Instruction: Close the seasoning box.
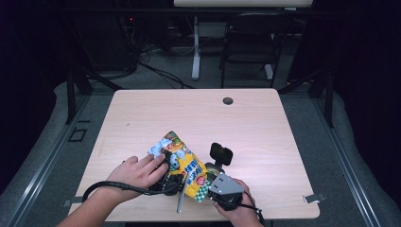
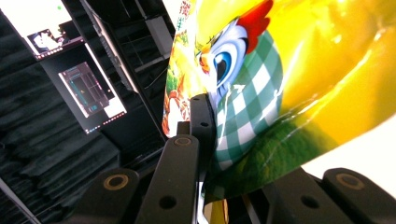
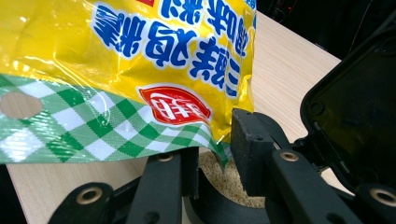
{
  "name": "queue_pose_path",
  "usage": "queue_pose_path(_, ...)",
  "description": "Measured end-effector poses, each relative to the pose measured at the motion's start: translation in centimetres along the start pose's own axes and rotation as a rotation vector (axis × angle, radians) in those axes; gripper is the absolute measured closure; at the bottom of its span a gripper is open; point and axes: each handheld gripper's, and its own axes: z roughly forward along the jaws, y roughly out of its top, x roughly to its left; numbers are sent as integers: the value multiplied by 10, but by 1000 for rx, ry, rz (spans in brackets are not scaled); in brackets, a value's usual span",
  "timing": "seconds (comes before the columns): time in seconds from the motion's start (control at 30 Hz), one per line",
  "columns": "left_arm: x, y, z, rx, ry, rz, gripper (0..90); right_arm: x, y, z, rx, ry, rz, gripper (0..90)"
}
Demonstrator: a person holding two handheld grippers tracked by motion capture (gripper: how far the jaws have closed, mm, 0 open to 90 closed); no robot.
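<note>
The yellow snack bag (image 1: 185, 166) sits low in the middle of the high view, near the table's (image 1: 198, 118) front edge, with the left gripper (image 2: 205, 140) clamped on its checked edge and the right gripper (image 3: 212, 154) pinching the corner seam. It looks like a tear-open. I'd keep both grips firm and close together, pulling apart slowly so nothing spills.

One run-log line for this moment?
left tongs: shut on snack bag | right tongs: at bag corner, grip unclear | table
</note>
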Motion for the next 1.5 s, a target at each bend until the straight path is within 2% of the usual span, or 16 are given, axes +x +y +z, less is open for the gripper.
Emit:
queue_pose_path(0.03, 0, 0, 0, 0, -10, -5, 867, 0, 0, 0, 0, -1, 0, 727)
queue_pose_path(0.13, 0, 0, 0, -4, 0, -9, 867, -1, 0, -1, 2, 1, -1, 727)
queue_pose_path(0.4, 1, -1, 0, -5, -5, -15, 869, -1, 0, -1, -3, -1, -1, 727)
queue_pose_path(0.7, -2, -5, 1, -14, -18, -60, 869, -1, 1, -3, -13, -11, -8, 739)
queue_pose_path(0.9, -4, -7, 2, -22, -24, -99, 869, 2, 3, -5, -15, -24, -52, 794)
queue_pose_path(0.93, -6, -9, 3, -28, -33, -118, 869, 4, 3, -5, -16, -23, -74, 820)
queue_pose_path(1.03, -8, -9, 3, -33, -44, -131, 869, 5, 4, -5, -13, -20, -99, 848)
queue_pose_path(1.07, -8, -10, 3, -27, -47, -125, 869, 7, 5, -5, -8, -23, -129, 872)
queue_pose_path(1.1, -8, -9, 3, -27, -37, -119, 869, 7, 5, -5, -8, -23, -129, 872)
queue_pose_path(1.13, -8, -9, 3, -27, -24, -109, 869, 9, 5, -6, -3, -25, -152, 889)
queue_pose_path(1.17, -8, -9, 3, -27, -24, -109, 869, 9, 5, -6, -3, -25, -152, 889)
queue_pose_path(1.2, -8, -9, 3, -26, -32, -111, 869, 9, 6, -6, 3, -25, -173, 897)
queue_pose_path(1.5, -8, -9, 3, -24, -25, -112, 868, 8, 7, -8, -1, -34, -199, 900)
